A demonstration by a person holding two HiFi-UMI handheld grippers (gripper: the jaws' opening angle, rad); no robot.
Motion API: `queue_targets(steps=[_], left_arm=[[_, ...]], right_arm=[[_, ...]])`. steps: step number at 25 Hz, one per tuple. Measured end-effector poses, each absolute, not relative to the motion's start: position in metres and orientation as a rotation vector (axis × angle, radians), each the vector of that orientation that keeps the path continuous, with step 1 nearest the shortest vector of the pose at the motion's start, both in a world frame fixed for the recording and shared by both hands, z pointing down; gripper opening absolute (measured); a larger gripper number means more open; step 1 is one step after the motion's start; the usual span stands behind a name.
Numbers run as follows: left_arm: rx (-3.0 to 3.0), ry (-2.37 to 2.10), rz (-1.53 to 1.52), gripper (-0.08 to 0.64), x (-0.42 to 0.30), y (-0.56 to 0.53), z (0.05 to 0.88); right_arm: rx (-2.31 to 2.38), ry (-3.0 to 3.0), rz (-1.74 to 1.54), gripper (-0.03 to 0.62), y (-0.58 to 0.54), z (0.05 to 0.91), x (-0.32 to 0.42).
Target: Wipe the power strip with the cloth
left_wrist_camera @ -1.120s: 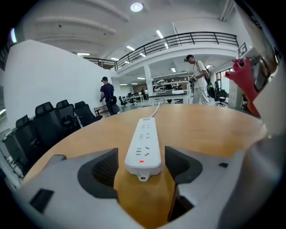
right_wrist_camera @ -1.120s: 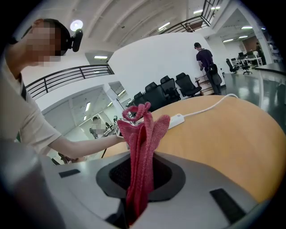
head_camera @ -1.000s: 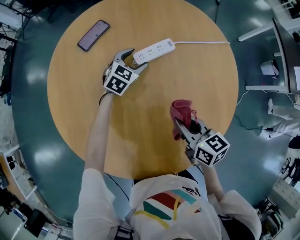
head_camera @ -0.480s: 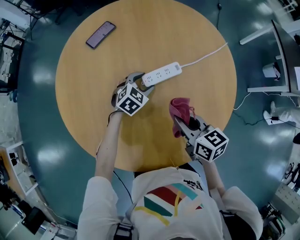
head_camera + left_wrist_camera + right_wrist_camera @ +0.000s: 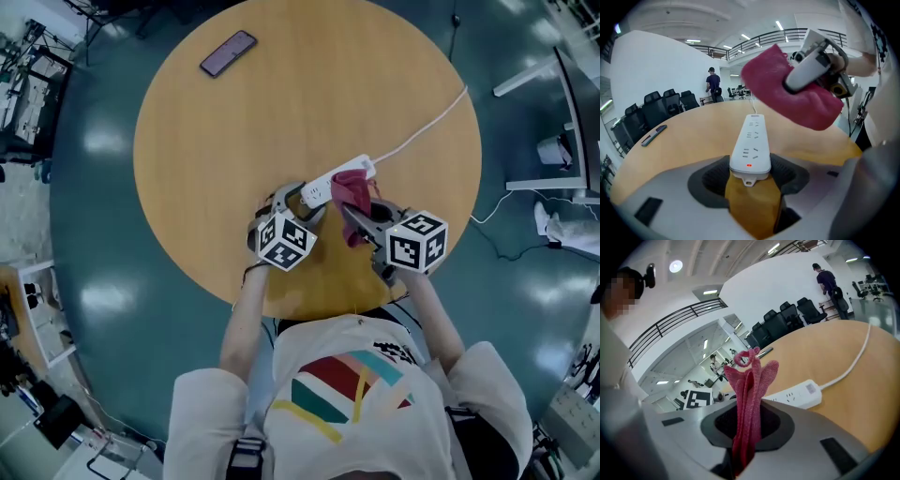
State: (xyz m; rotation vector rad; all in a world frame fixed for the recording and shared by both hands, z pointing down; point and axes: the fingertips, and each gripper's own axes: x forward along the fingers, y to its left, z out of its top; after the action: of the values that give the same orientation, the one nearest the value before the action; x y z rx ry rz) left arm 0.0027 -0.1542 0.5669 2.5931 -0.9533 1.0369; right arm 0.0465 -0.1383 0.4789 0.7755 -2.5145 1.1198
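power strip | white, long, red light lit | cloth pink

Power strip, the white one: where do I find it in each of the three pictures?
Head view: power strip mid-picture, on the table, just left of the pink cloth.
Left gripper view: power strip centre, low, below the pink cloth.
Right gripper view: power strip right of centre, behind the pink cloth.
Shared landmark: the pink cloth.
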Motion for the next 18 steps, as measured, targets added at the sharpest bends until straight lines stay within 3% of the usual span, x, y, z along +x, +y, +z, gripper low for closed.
queue_targets(steps=[9,18], left_arm=[[2.615,-0.992,0.953,0.31,-0.001,-0.15,0.569],[2.616,-0.986,0.957,0.311,-0.005,-0.15,0.566]], right_arm=[[0.436,-2.408,1.382,0.04,-0.161,0.518,-0.035],[0.462,-2.313,0.909,0.038,-0.167,0.543,-0.036]])
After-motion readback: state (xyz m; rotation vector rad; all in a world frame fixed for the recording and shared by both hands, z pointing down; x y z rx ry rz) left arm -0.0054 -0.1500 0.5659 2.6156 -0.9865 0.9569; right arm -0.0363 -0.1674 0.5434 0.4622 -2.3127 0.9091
